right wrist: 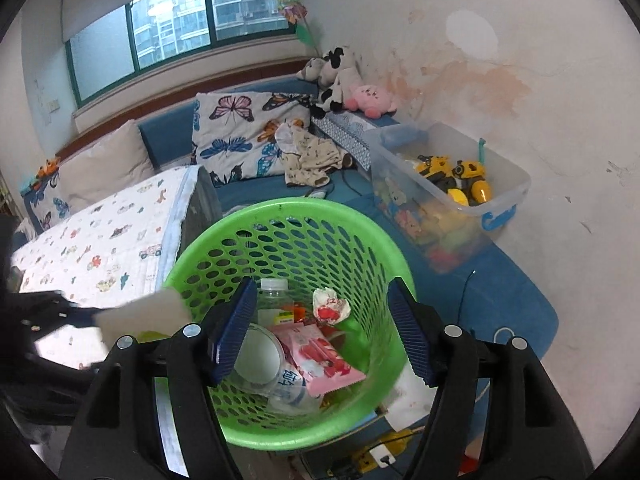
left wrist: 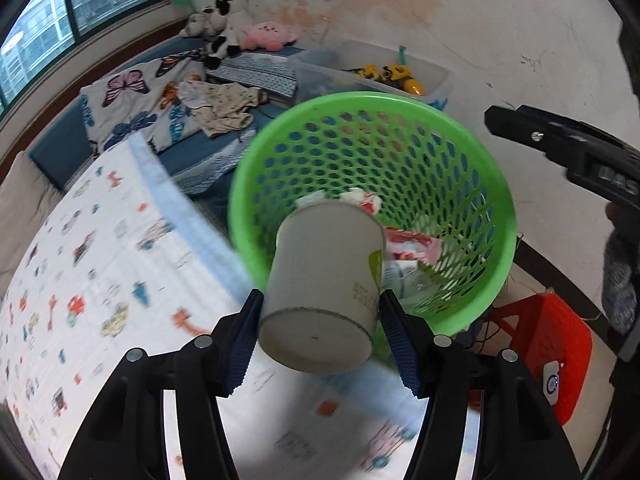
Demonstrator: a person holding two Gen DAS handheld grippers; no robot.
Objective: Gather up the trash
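While its blue pads press both sides of a white paper cup (left wrist: pixel 324 280), the left tool (left wrist: pixel 320 332) holds the cup tilted over the near rim of a green mesh bin (left wrist: pixel 472 184), the cup's base toward the camera. The bin fills the centre of the left wrist view; behind it, at 12 o'clock, a clear tub (left wrist: pixel 436 80) carries yellow toy vehicles (left wrist: pixel 394 76). The right tool (right wrist: pixel 322 320) stands apart above the bin's mouth with nothing between its pads. Inside the bin, seen from the right wrist, lie a pink wrapper (right wrist: pixel 320 356), a crumpled red-and-white wrapper (right wrist: pixel 330 306), a plastic bottle (right wrist: pixel 276 292) and a white cup (right wrist: pixel 258 354). At 9 o'clock of that view the held cup shows as a blurred white shape just left of the bin's rim. A printed quilt (right wrist: pixel 100 240) covers the bed at 10 o'clock; plush toys (right wrist: pixel 348 80) sit against the stained wall at 12 o'clock. A red stool (left wrist: pixel 552 344) stands at 4 o'clock in the left wrist view.
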